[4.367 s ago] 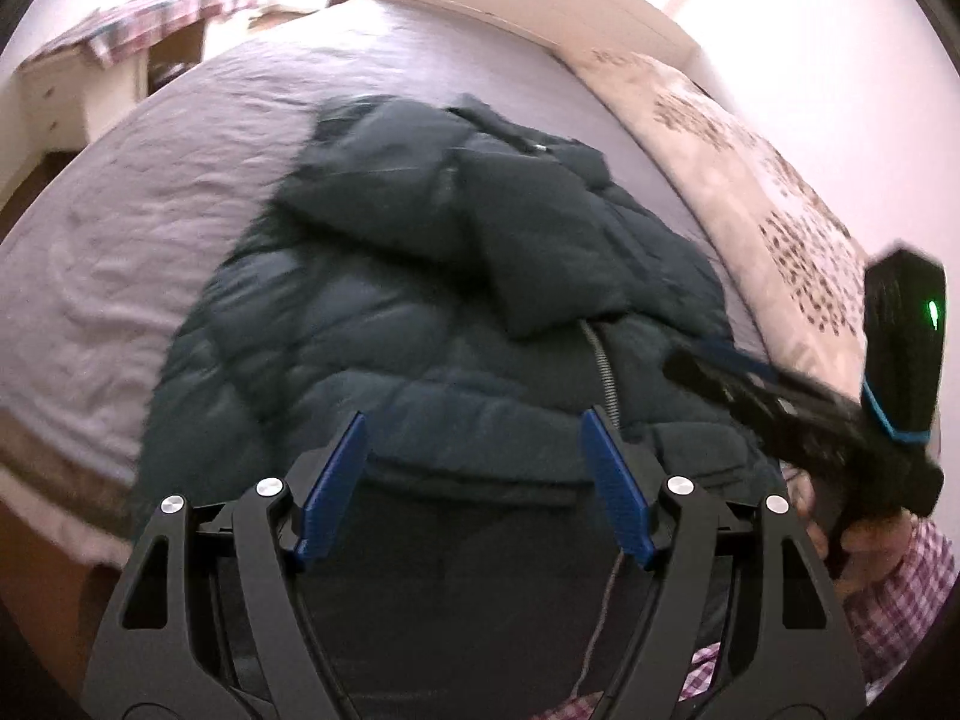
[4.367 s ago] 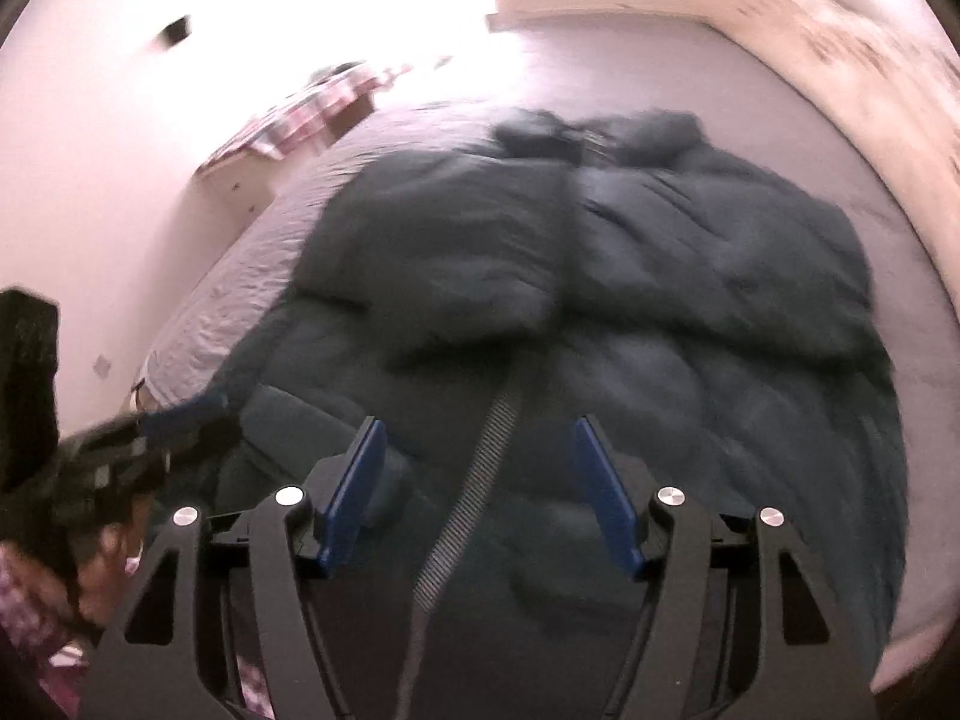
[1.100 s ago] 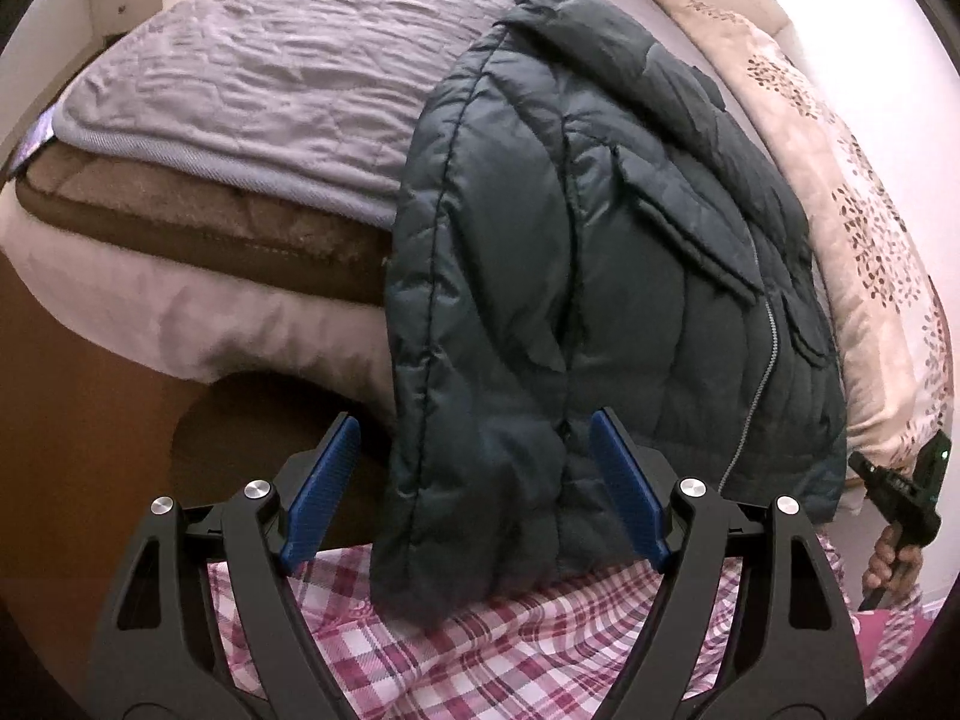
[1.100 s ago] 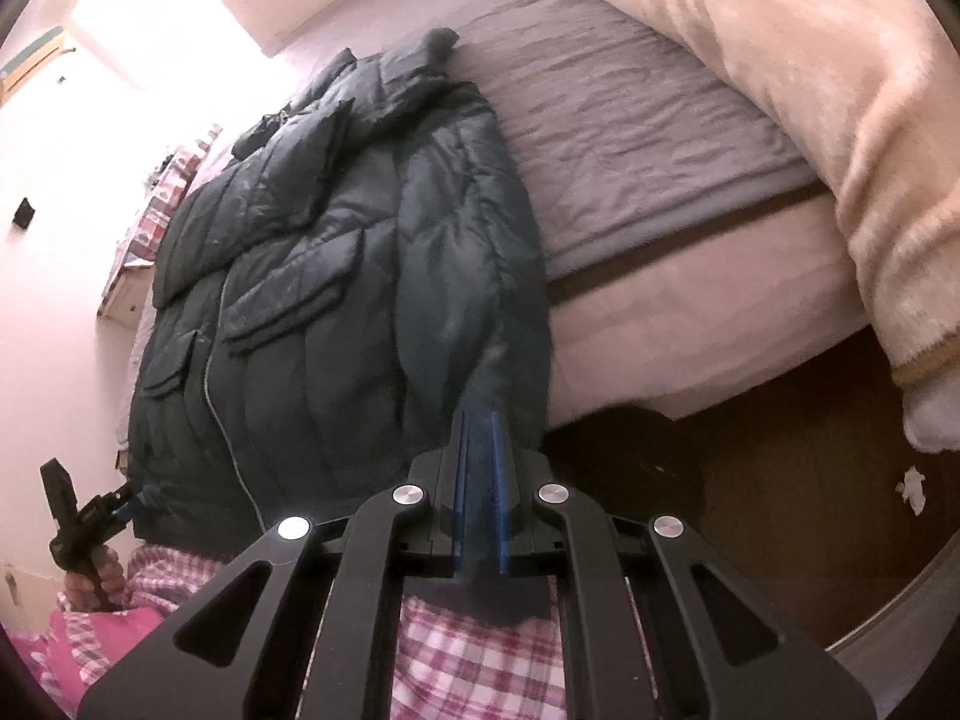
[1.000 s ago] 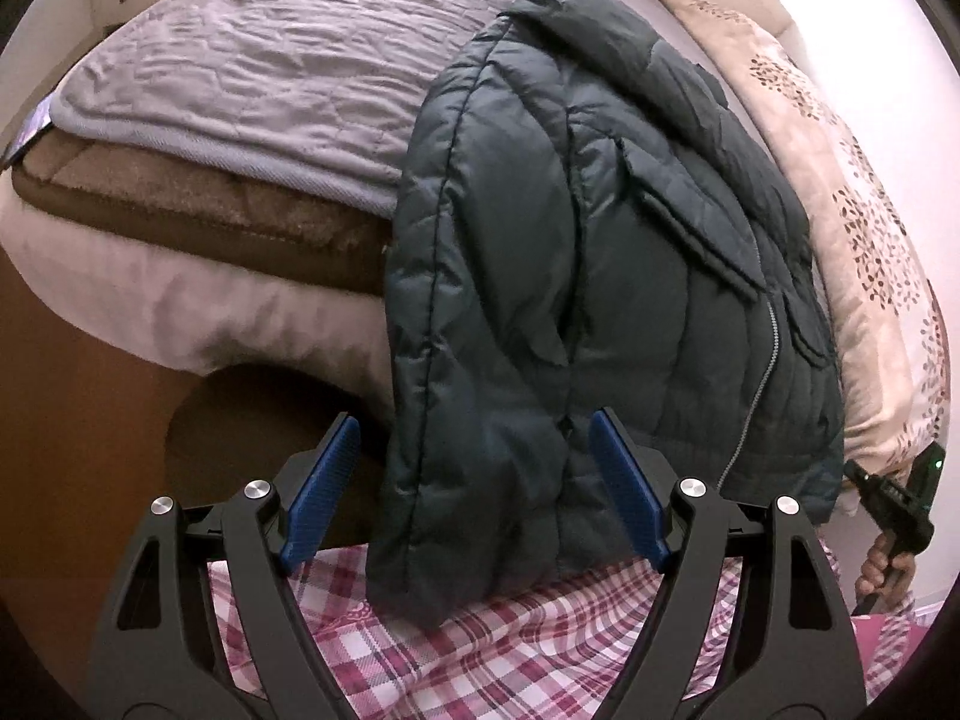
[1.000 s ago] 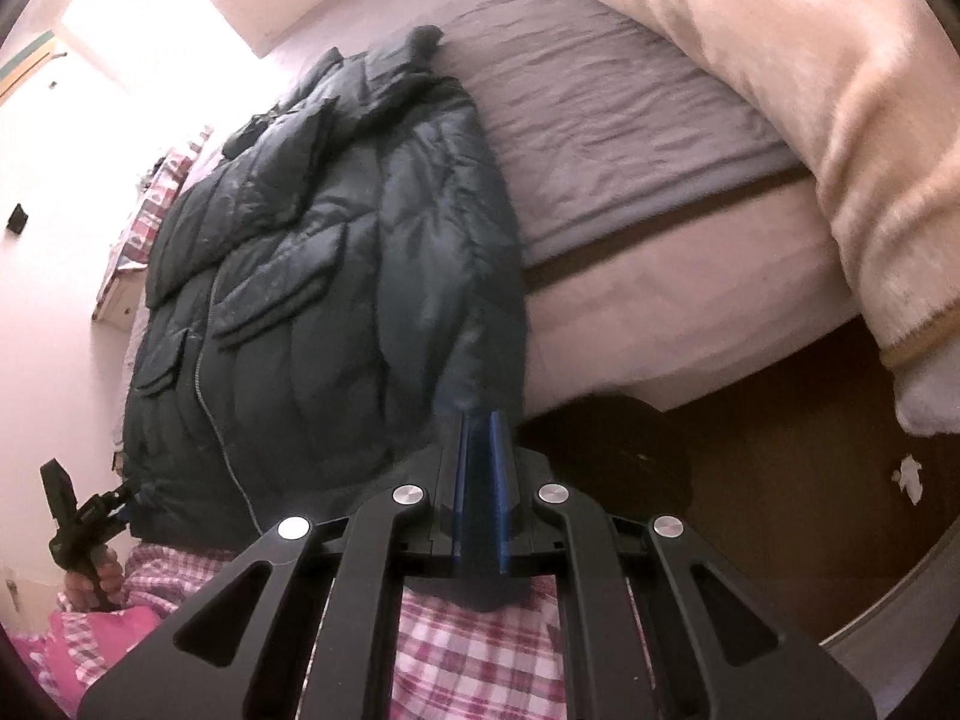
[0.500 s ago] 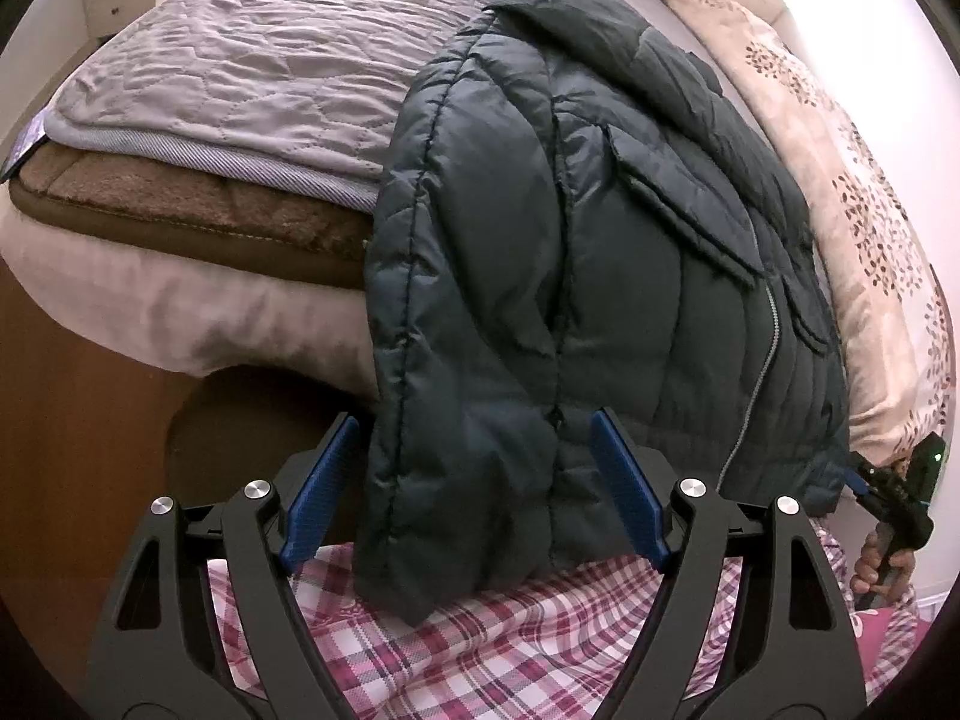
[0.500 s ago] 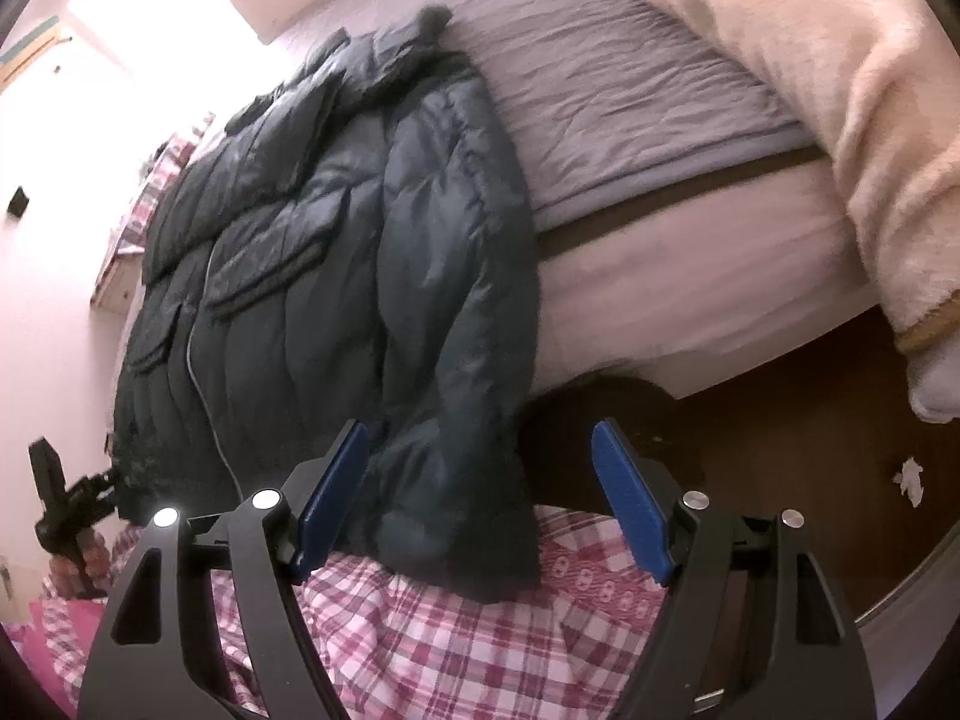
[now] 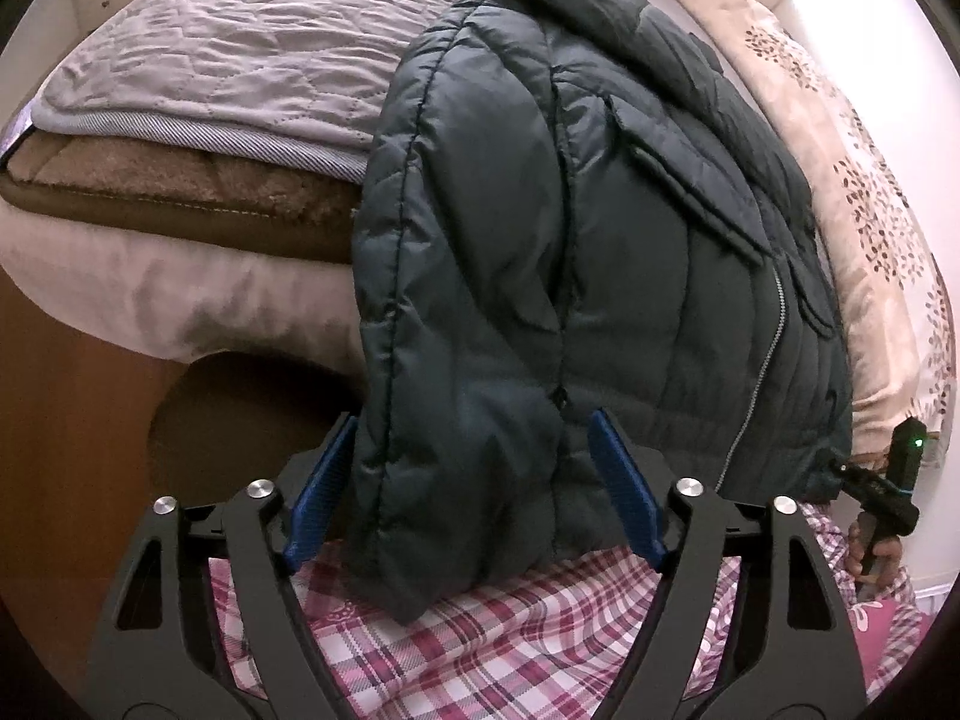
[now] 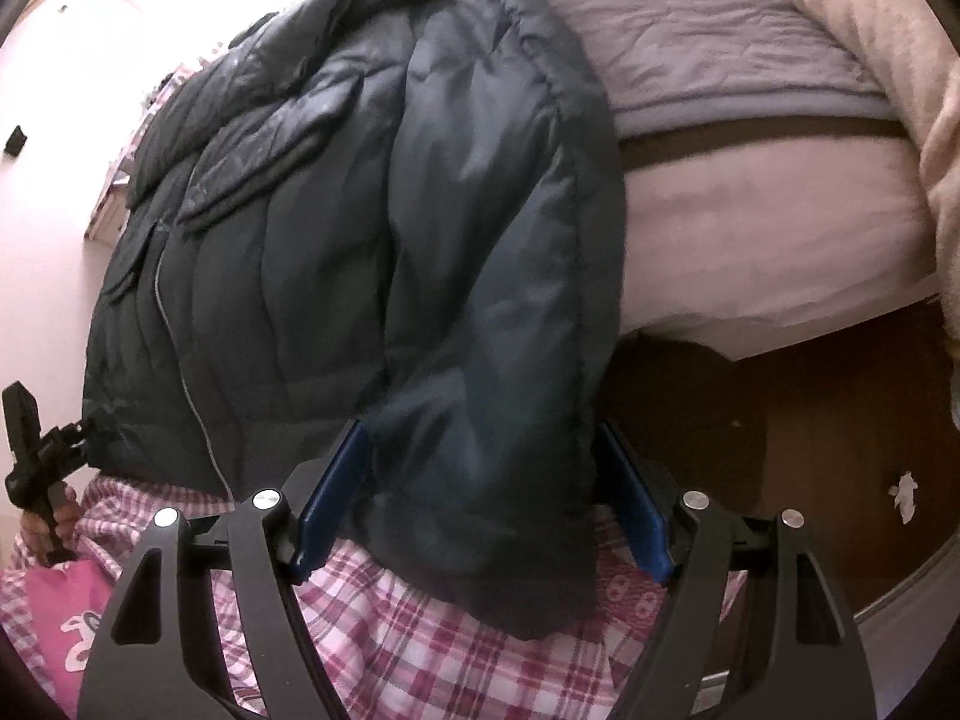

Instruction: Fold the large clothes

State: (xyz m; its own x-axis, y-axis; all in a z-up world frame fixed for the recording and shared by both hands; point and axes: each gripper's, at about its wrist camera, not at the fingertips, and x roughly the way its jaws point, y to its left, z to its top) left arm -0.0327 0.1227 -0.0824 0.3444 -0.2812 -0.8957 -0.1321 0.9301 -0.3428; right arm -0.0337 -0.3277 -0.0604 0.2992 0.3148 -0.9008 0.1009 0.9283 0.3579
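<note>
**Puffer jacket hangs off the bed edge, a sleeve between each gripper's pads**

The bed [image 9: 228, 60], under a grey quilted cover, carries the dark green puffer jacket [image 9: 630, 210] — its body lies on the mattress and both sleeves drop over the near edge onto the person's plaid trousers [image 9: 480, 648].

In the left wrist view the left gripper [image 9: 474, 492] stands wide, its jaws easing inward, with the left sleeve [image 9: 456, 480] hanging between the blue pads; the outer pad lies against the sleeve's seam, the inner one stands a little clear. In the right wrist view the right gripper [image 10: 480, 510] is likewise wide and narrowing, the right sleeve [image 10: 492, 450] filling the gap between its pads, though whether they press on it I cannot tell.

A second ago the right gripper was nearly closed at that sleeve's cuff; now its jaws are spread to either side of it. Some four seconds back the jacket lay flat on the bed with its sleeves folded across the chest and both grippers hovered over its hem.

Around it: a beige leaf-print duvet [image 9: 852, 192] along the far side of the jacket, a brown blanket layer [image 9: 180, 192] under the grey cover, and the brown wooden bed base [image 10: 810, 420] below — nothing lies between grippers and sleeves.
</note>
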